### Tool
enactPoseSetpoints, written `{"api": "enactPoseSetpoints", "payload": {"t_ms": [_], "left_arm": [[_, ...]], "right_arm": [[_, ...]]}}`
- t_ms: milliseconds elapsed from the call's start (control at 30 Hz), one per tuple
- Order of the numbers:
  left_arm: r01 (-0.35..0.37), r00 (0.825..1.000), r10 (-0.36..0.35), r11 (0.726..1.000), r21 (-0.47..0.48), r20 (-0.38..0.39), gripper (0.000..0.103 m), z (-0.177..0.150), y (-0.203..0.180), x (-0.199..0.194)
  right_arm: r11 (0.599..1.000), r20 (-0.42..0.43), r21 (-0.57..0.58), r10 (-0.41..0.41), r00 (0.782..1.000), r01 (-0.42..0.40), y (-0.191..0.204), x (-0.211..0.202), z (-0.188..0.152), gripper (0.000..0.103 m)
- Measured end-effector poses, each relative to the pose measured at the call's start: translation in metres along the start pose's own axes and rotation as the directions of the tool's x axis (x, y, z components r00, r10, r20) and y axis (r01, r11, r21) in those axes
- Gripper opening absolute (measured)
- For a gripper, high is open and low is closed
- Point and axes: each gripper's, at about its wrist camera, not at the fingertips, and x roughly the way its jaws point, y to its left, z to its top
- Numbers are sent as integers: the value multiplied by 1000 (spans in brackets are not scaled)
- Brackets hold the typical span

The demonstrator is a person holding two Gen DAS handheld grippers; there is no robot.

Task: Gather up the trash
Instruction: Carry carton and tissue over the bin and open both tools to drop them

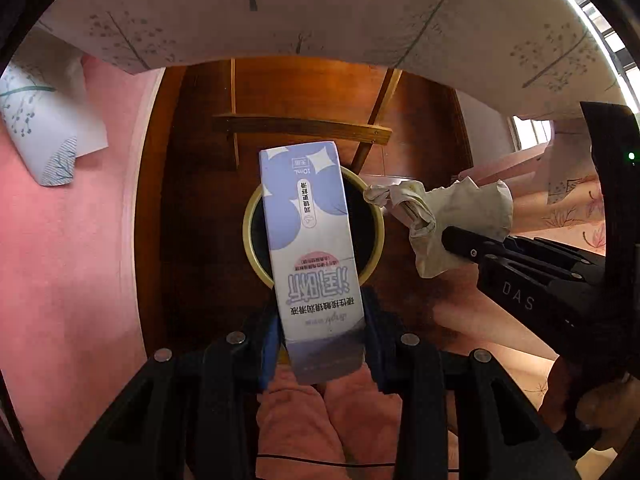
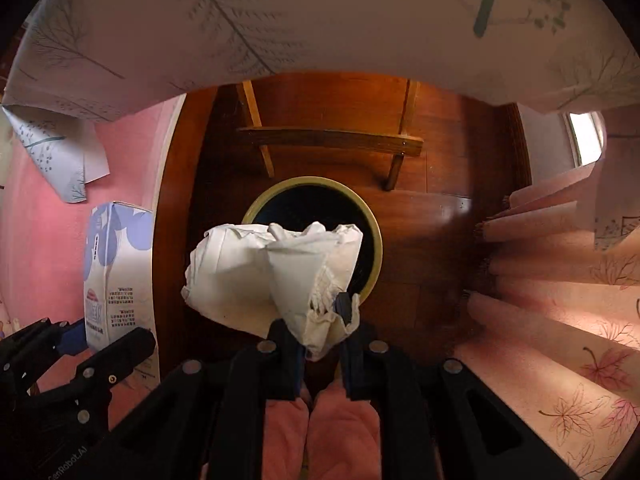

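Observation:
My left gripper is shut on a tall purple-and-white carton and holds it above a round bin with a yellow rim on the wooden floor. My right gripper is shut on a crumpled white tissue and holds it over the same bin. The tissue also shows in the left wrist view, right of the carton. The carton shows at the left of the right wrist view, held by the left gripper.
A table edge with a white leaf-print cloth hangs overhead. A wooden chair frame stands behind the bin. A pink wall is on the left and a pink leaf-print curtain on the right.

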Motion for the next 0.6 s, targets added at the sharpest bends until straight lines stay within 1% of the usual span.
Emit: {"api": "enactPoseSetpoints", "payload": {"t_ms": [133, 233, 333, 367, 467, 500, 533, 567, 600], "left_arm": [[-6, 999, 6, 1000, 7, -38, 35, 5, 16, 63], [-20, 998, 21, 999, 29, -65, 35, 7, 21, 100], [-30, 997, 34, 998, 60, -71, 35, 8, 22, 123], [-37, 997, 42, 997, 71, -70, 36, 8, 21, 129], [-62, 996, 69, 993, 98, -60, 37, 9, 20, 139], [-71, 996, 76, 992, 106, -53, 43, 11, 19, 142], [-72, 996, 78, 991, 111, -48, 56, 12, 19, 142], [-77, 996, 82, 991, 112, -39, 61, 16, 19, 140], [-89, 995, 92, 990, 112, -26, 67, 16, 20, 138]], "right_arm": [[998, -23, 57, -13, 1000, 14, -7, 62, 2, 14], [996, -41, 88, -8, 999, 11, -9, 100, 2, 14], [995, -45, 102, -1, 999, 5, -11, 125, 3, 15], [995, -48, 100, 2, 999, 3, -11, 130, 3, 18], [993, -71, 117, 11, 997, -3, -14, 146, 3, 18], [991, -76, 131, 28, 997, -18, -16, 148, 5, 20], [989, -77, 143, 42, 996, -31, -18, 149, 5, 22], [987, -76, 152, 58, 995, -45, -20, 150, 5, 26], [986, -74, 162, 61, 995, -48, -21, 150, 6, 35]]}}
